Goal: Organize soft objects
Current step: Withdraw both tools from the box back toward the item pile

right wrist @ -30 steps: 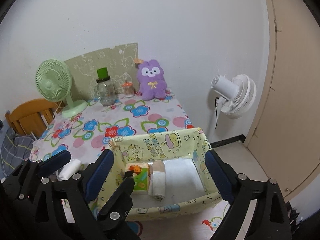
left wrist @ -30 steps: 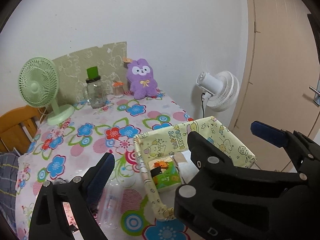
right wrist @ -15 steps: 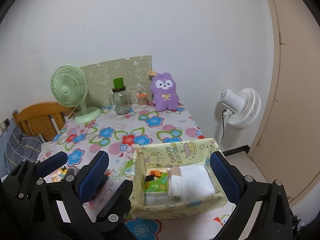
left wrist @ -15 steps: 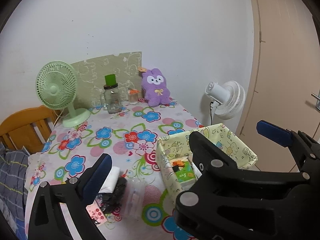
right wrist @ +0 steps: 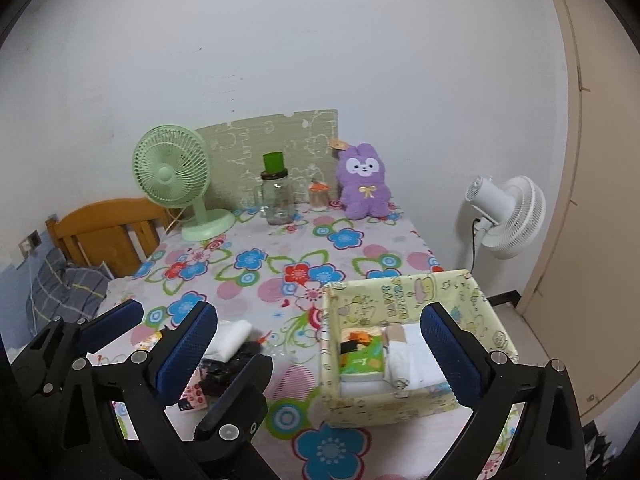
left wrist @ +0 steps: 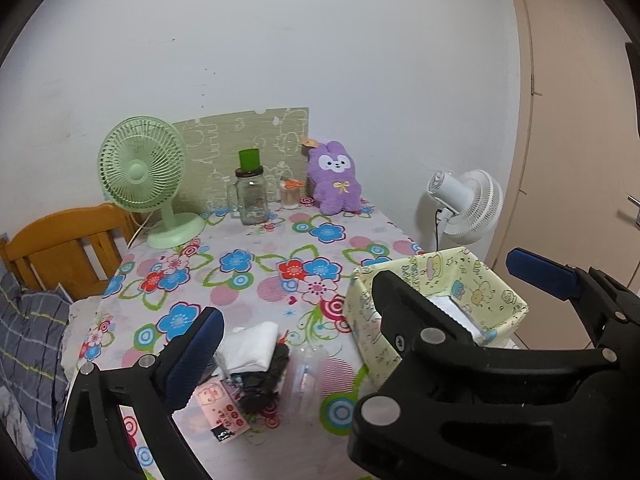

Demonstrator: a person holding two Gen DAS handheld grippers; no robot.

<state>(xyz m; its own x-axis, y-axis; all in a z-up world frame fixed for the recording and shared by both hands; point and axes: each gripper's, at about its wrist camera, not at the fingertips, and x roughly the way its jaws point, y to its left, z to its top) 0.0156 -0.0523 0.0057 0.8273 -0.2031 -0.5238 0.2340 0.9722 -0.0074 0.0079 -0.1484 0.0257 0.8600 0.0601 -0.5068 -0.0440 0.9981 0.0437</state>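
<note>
While both claws hang spread wide and empty over the near end of the flowered table, the soft things left to sort lie in a small heap just ahead of the left gripper and slightly toward its left finger. That heap is a folded white cloth lying against a dark crumpled bundle, with a pink printed packet and a clear plastic wrapper touching them. In the right wrist view the same cloth sits beyond the right gripper's left finger, off to that claw's left, with the left claw between them, so I judge the left hand the nearer one for the next pick.

The yellow fabric box stands straight ahead of the right gripper, between its fingers in that view. It already holds a green tissue pack and a folded white towel side by side. From the left claw the box lies to the right, partly hidden behind the right claw's body.

The white cloth's long axis seems to run away from the left claw and a little to its right, so a grasp across its short width looks the likeliest fit; how loosely it is folded I cannot tell.
</note>
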